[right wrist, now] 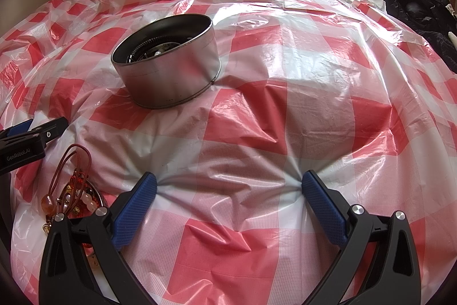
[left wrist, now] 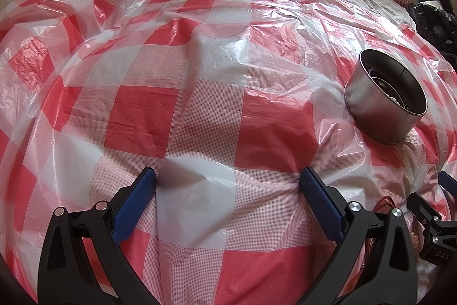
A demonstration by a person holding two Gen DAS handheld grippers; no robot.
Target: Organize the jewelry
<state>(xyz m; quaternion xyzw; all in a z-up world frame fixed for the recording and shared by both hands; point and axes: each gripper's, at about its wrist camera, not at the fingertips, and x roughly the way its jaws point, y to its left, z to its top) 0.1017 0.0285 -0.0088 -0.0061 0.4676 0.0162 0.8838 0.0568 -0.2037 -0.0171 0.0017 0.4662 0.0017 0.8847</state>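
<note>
Both grippers, left (left wrist: 228, 182) and right (right wrist: 228, 185), gaped wide, empty. Advice: pinch cord charm (right wrist: 71, 185) by cord, lift clear, release over tin (right wrist: 168, 70).

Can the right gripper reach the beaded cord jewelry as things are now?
Probably yes. The right gripper is open and empty, and the beaded cord jewelry lies uncovered on the checked plastic sheet just to its left, nothing between.
</note>
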